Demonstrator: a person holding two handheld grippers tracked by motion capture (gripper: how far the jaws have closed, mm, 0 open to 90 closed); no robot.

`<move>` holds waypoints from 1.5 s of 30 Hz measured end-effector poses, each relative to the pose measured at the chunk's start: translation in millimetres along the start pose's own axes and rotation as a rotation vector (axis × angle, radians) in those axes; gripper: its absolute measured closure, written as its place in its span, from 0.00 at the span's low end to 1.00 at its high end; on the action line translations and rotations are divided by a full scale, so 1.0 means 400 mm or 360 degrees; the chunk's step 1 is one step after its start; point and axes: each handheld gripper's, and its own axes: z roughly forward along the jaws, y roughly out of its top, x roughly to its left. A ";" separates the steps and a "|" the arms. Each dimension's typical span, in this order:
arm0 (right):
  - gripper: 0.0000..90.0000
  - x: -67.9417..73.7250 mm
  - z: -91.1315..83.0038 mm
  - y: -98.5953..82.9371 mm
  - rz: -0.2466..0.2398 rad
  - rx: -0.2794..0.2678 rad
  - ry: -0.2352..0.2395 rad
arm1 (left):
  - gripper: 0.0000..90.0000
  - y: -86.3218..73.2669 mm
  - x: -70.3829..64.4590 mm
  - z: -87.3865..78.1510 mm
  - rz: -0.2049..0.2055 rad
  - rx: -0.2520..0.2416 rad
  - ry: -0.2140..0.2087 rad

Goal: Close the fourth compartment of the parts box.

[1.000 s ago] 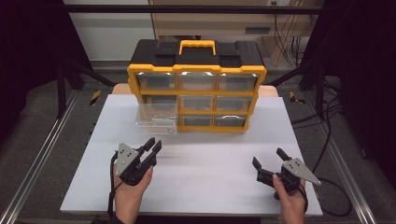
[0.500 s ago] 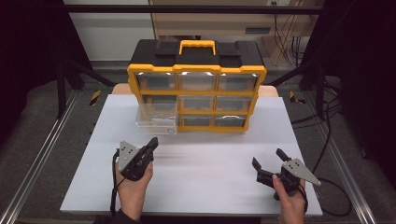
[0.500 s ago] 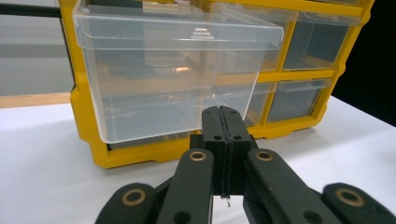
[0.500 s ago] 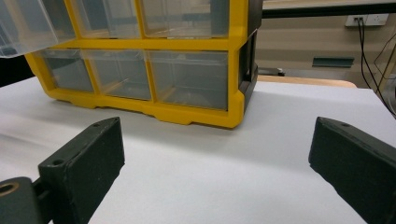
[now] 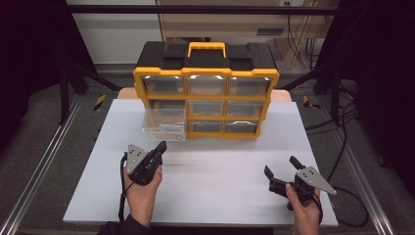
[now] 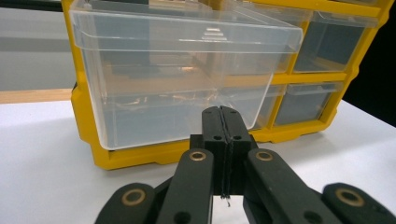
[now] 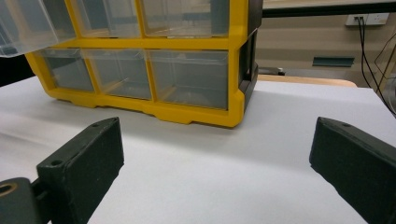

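Left claw (image 6: 223, 140) pressed together, pulled-out clear drawer (image 6: 177, 88) just ahead, apart; right claw (image 5: 283, 172) spread wide.

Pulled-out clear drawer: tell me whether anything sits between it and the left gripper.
Nothing visible does. The left gripper, fingers shut, points at the clear drawer across bare white table.

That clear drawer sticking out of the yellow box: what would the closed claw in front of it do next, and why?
Probably ease forward and push the clear drawer back in. It juts out of the yellow organizer at the lower left, the left gripper points at its front with jaws shut, apart from it, and the right gripper waits open, far off.
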 end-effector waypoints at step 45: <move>0.03 0.000 -0.001 0.000 0.0030 0.0018 0.0007 | 1.00 0.031 0.016 0.046 0.0018 0.0012 0.0034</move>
